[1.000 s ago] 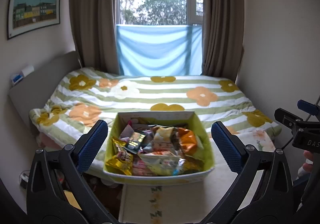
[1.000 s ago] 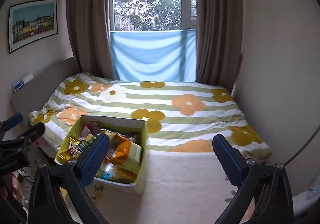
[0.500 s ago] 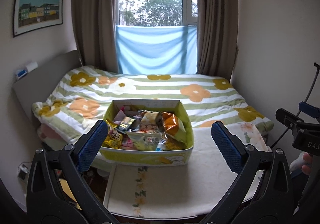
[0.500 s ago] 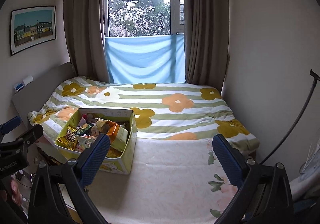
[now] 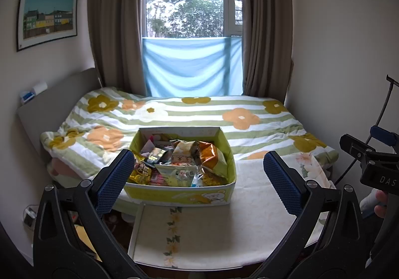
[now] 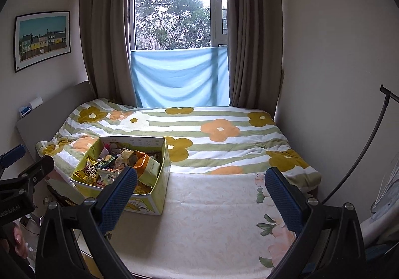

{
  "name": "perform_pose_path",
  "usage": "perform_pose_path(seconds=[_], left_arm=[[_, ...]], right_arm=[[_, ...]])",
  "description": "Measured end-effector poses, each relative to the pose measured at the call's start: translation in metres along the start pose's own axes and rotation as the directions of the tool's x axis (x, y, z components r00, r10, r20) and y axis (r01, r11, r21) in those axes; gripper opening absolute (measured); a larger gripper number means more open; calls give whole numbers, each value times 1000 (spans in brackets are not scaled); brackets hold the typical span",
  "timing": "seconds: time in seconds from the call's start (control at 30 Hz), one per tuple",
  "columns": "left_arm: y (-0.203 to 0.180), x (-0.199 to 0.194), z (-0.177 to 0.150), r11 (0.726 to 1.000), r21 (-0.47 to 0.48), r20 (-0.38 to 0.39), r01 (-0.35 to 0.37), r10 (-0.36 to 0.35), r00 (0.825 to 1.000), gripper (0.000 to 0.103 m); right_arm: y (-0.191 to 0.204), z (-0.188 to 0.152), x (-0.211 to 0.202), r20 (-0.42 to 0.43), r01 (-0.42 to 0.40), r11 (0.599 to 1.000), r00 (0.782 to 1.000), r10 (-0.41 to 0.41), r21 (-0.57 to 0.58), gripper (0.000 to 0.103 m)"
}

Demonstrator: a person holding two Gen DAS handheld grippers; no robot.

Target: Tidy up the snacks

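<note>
Now I've drawn both claws back from the snack box (image 5: 182, 194); my left gripper (image 5: 199, 175) and right gripper (image 6: 200, 190) gape empty, packets (image 5: 185, 154) heaped inside.

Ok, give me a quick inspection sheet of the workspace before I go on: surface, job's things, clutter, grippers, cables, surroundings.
Surface: cream floral cloth, mostly bare.
Job's things: yellow-green snack box on the cloth's far left, heaped with snack packets.
Clutter: nothing seen on the cloth.
Grippers: left gripper open, empty; right gripper open, empty.
Cables: dark cable arcing by the right wall.
Surroundings: bed with flowered quilt, curtained window, framed picture.
</note>
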State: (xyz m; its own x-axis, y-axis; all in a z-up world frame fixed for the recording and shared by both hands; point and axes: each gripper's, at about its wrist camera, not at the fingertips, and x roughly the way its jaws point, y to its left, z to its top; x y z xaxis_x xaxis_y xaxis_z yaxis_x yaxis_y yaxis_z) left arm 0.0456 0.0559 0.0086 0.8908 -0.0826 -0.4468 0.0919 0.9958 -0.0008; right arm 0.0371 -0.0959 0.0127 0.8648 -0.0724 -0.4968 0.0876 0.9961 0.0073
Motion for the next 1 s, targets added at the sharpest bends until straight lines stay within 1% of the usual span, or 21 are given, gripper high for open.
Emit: perform_pose_path(seconds=[0.6, 1.0], left_arm=[[0, 2, 1, 1000, 5, 2, -12, 12, 1000, 103], [0, 9, 0, 1000, 6, -8, -6, 6, 1000, 103]], right_arm=[[-1, 0, -5, 3, 2, 1000, 1000, -2, 8, 102], [3, 4, -2, -3, 10, 1000, 1000, -10, 11, 102]])
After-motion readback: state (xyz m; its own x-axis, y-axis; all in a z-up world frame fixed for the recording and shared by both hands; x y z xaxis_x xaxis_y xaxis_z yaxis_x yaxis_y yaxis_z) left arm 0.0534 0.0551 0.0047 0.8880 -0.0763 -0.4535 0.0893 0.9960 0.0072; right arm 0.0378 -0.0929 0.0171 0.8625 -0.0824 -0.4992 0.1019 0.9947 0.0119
